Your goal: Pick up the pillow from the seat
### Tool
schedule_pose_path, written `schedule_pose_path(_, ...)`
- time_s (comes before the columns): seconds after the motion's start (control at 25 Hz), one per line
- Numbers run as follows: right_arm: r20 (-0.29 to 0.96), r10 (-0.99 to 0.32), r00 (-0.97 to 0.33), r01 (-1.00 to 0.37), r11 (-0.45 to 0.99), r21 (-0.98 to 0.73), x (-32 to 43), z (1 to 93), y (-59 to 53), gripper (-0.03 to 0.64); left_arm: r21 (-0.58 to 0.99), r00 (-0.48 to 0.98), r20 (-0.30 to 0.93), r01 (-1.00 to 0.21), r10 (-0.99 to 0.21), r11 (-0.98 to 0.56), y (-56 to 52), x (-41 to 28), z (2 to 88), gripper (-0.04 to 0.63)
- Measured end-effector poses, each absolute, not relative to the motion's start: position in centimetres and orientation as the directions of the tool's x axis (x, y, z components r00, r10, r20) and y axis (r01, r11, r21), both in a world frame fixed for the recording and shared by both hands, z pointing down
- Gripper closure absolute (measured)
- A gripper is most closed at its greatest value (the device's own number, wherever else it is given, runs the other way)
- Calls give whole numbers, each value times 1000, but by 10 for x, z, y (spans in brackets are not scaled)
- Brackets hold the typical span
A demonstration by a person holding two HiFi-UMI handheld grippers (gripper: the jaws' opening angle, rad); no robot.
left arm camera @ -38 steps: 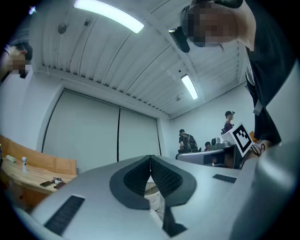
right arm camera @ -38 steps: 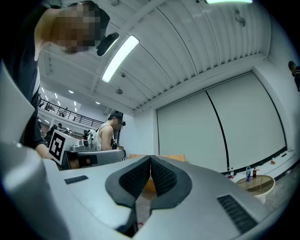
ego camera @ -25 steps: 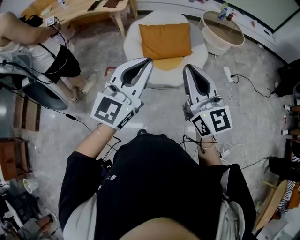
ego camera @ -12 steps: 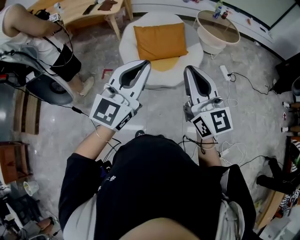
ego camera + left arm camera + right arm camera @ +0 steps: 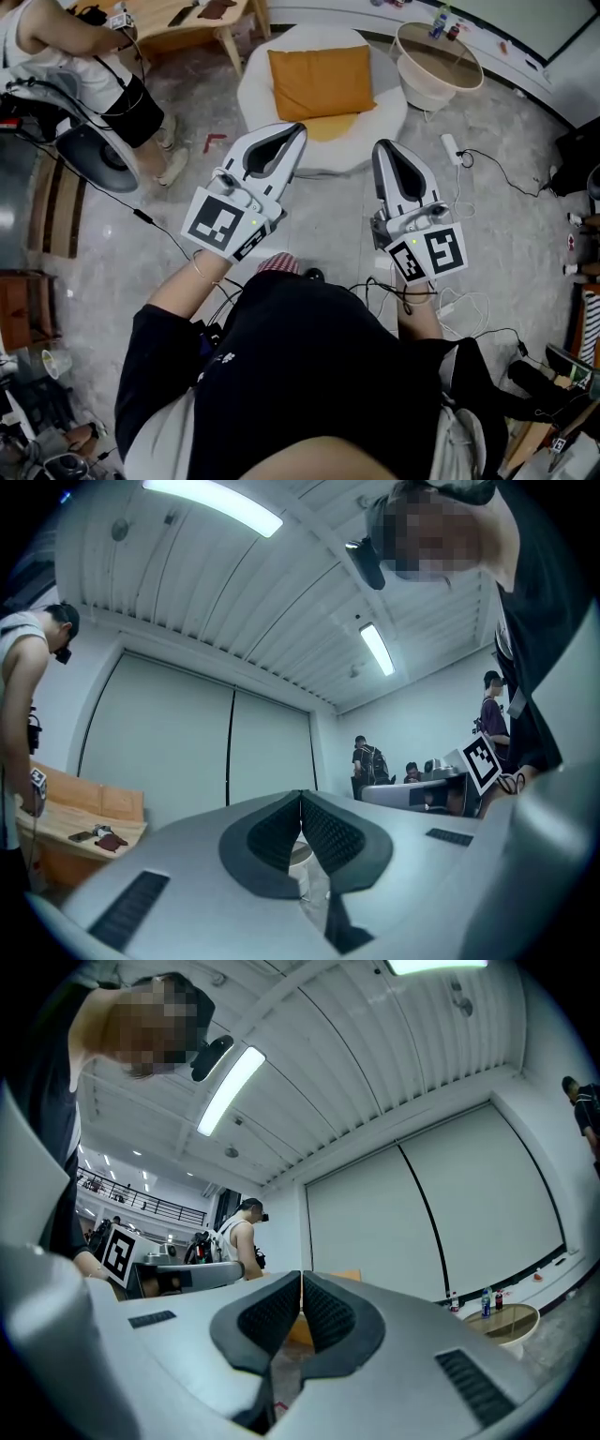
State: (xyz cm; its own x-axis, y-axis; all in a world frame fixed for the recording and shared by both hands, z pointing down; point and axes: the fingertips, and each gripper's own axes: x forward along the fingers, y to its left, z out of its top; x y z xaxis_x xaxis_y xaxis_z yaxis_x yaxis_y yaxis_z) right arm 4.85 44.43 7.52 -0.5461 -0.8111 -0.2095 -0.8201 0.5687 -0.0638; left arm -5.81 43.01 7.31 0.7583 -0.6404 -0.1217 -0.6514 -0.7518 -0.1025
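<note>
1. Where the white seat (image 5: pixel 384 112) stands, at the top of the head view, the orange pillow (image 5: pixel 321 82) lies on it.
2. The pillow is a rectangle, wider than it is deep.
3. Its long side runs from left to right across the seat. It is turned only a little, so its left end sits a bit farther from the person than its right end.
4. Its short sides point away from the person and back toward them.
5. Its big flat face looks up at the head camera.
6. A paler yellow patch shows just under its near edge.
7. The left gripper (image 5: pixel 299 126) is pressed together, with its two dark pads touching and nothing between them.
8. The right gripper (image 5: pixel 382 143) is pressed together too, and it pinches nothing.
9. Both grippers point toward the seat, side by side but apart from each other.
10. Their tips are in front of the seat's near edge and do not touch the pillow.
11. In the right gripper view a bit of orange shows past the closed pads.
12. A round side table (image 5: pixel 441 58) stands just to the right of the seat.
13. Another person (image 5: pixel 56 42) stands at the top left, beside a wooden table (image 5: pixel 178 19).
</note>
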Motion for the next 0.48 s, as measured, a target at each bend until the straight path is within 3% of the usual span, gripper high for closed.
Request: schedule_pose_path(0.48, -210, -830, -517, -837, 542, -80, 73, 82, 415, 595, -100, 768, -111, -640, -630, -762, 397, -44, 77, 585)
